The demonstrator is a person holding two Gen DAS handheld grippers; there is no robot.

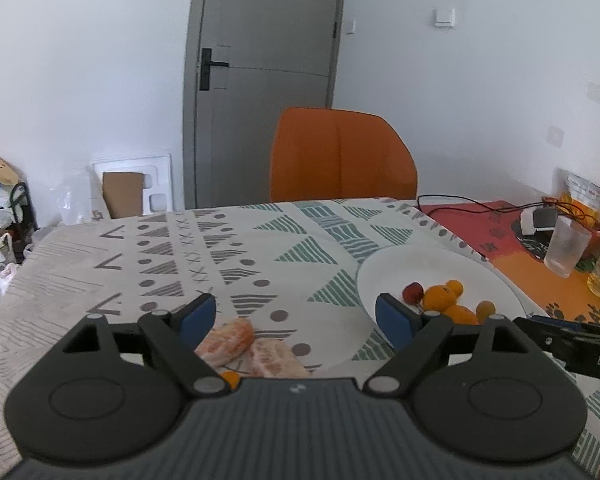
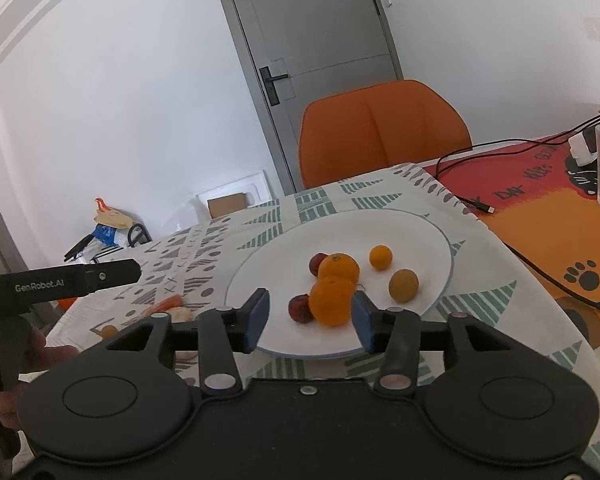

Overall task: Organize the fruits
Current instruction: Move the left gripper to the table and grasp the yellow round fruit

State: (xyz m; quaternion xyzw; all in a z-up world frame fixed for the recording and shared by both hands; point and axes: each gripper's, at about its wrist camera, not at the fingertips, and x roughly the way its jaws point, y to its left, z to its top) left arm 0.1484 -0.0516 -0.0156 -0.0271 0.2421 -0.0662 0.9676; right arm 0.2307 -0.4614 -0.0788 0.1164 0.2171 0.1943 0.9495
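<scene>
Both tongs wide: peeled orange segments (image 1: pixel 244 344) under left tongs (image 1: pixel 296 320), plated orange (image 2: pixel 331 301) between right tongs (image 2: pixel 310 316).

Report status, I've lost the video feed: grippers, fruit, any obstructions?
Left gripper open, empty, above peeled segments on the cloth. Right gripper open, empty, facing the near orange on the plate. Nothing blocking.

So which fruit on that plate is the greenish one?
Find the white plate on the patterned cloth. The greenish fruit lies at its right side, apart from the clustered oranges. It alone is dull yellow-green and oval; the small fruit behind it is bright orange.
</scene>
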